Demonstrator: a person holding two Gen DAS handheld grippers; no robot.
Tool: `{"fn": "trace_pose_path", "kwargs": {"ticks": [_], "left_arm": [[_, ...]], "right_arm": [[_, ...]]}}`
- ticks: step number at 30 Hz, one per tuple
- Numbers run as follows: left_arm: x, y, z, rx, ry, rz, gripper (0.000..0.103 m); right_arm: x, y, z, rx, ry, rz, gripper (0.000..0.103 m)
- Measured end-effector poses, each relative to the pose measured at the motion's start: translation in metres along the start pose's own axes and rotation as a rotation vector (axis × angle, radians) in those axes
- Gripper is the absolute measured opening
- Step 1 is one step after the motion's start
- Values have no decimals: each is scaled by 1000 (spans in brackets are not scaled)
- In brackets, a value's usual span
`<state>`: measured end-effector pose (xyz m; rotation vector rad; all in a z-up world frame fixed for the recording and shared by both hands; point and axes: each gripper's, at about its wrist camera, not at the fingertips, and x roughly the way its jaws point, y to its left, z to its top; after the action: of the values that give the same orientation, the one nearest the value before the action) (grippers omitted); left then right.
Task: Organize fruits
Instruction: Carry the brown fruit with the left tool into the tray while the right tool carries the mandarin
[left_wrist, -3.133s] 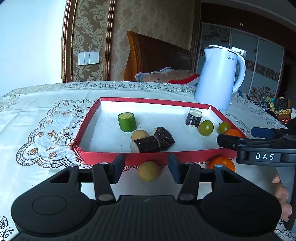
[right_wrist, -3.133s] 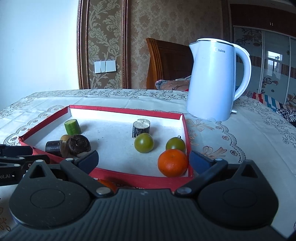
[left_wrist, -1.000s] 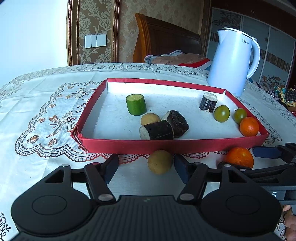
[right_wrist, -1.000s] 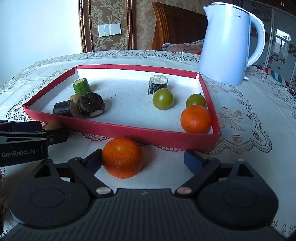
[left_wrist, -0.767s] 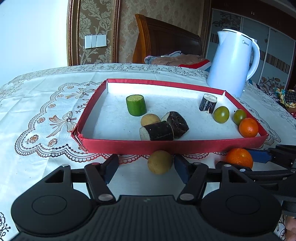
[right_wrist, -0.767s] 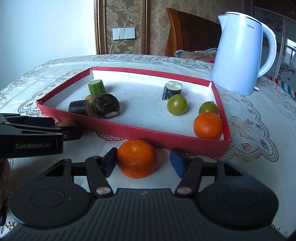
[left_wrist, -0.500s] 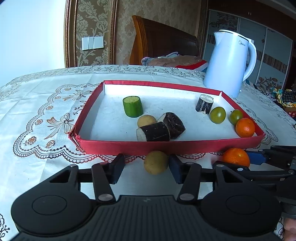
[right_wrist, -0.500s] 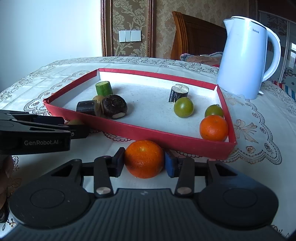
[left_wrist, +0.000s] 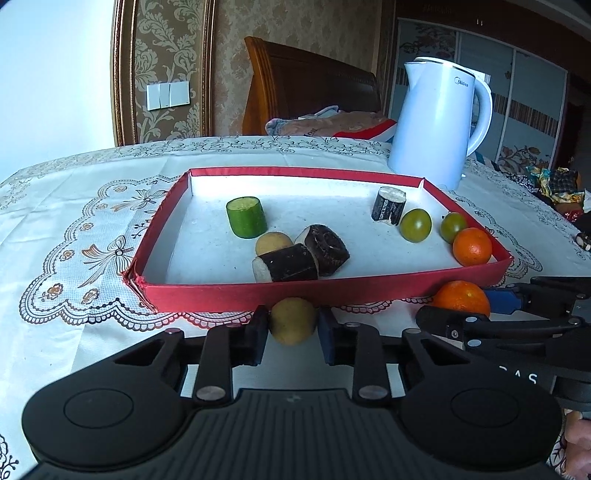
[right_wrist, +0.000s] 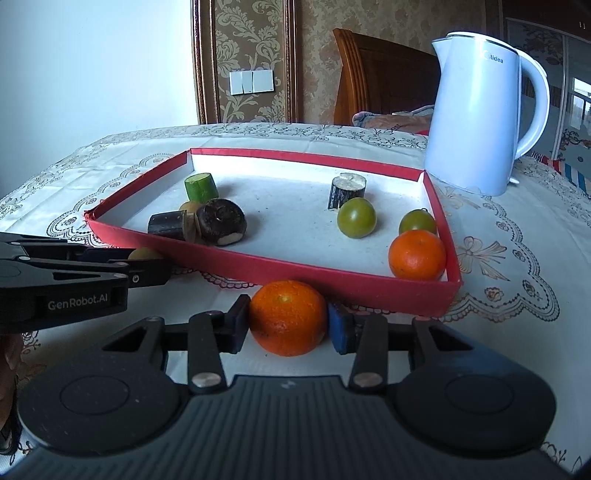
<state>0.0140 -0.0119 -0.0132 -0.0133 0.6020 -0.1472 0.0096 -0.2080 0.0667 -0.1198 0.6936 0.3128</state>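
A red shallow tray (left_wrist: 332, 290) lies on the lace tablecloth. It holds a cucumber piece (left_wrist: 246, 216), three dark chunks, a yellowish fruit, two green tomatoes (left_wrist: 416, 225) and an orange (left_wrist: 472, 246). In front of the tray's near wall, my left gripper (left_wrist: 291, 326) is shut on a small yellowish round fruit (left_wrist: 291, 320) that rests on the cloth. To its right, my right gripper (right_wrist: 288, 326) is shut on a second orange (right_wrist: 288, 317), also on the cloth by the near wall. In the right wrist view the left gripper (right_wrist: 147, 266) shows at the left edge.
A white electric kettle (left_wrist: 439, 122) stands behind the tray's far right corner. A wooden chair (left_wrist: 310, 92) with cloths on it is behind the table. The two grippers sit close side by side. A hand (left_wrist: 576, 446) shows at the lower right.
Both grippers' jaws closed in from wide: the left onto the yellowish fruit, the right onto the orange. Neither fruit has left the cloth.
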Motion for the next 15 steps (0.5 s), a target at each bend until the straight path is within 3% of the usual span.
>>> {"fn": "trace_pose_path", "kwargs": {"ticks": [7,15], "left_arm": [[-18,-9,-2,52,-103,-22,28],[-23,-14,9,34,-186,-11,28]], "right_arm": [[-10,-6,-2,37,-50,-6,41],[-16,-10,9,34,-107,-33,41]]}}
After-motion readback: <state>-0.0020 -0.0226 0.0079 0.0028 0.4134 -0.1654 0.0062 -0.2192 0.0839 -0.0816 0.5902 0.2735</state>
